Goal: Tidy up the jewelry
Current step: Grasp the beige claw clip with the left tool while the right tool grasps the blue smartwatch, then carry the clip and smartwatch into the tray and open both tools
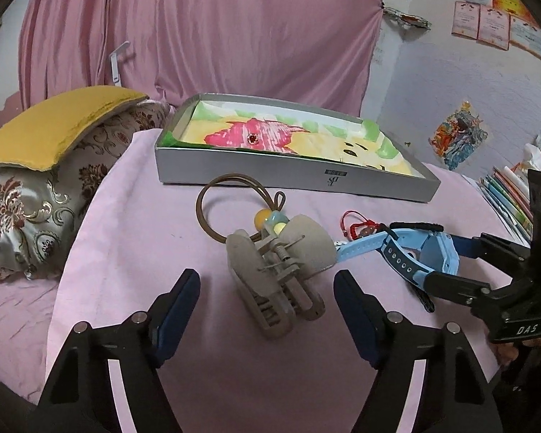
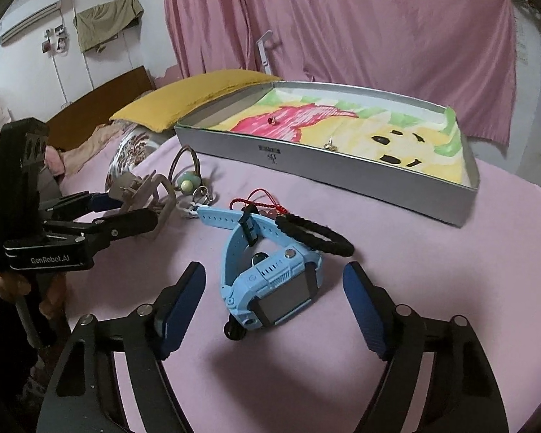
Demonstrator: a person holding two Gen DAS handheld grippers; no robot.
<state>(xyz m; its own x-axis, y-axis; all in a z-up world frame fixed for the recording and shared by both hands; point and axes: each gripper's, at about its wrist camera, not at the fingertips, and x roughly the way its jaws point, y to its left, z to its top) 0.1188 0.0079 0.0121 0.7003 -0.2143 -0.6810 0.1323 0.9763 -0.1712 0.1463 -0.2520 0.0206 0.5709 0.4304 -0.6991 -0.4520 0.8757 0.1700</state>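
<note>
A beige hair claw clip (image 1: 281, 274) lies on the pink cloth between the open fingers of my left gripper (image 1: 267, 288); the clip (image 2: 144, 198) and left gripper (image 2: 126, 213) also show in the right wrist view. A light blue smartwatch (image 2: 270, 281) lies between the open fingers of my right gripper (image 2: 274, 288); the watch (image 1: 414, 252) shows in the left view with the right gripper (image 1: 447, 263) around it. A black hair tie (image 2: 313, 234), a red cord bracelet (image 2: 259, 202), and a brown cord with beads (image 1: 234, 213) lie nearby. The silver box (image 1: 292, 176) holds a small red ring (image 1: 252, 139).
The box (image 2: 342, 173), lined with a colourful drawing, stands at the back of the pink-covered surface and also holds a small earring (image 2: 330, 145). A yellow cushion (image 1: 54, 126) on a patterned pillow lies at the left. Books (image 1: 505, 195) are stacked at the right.
</note>
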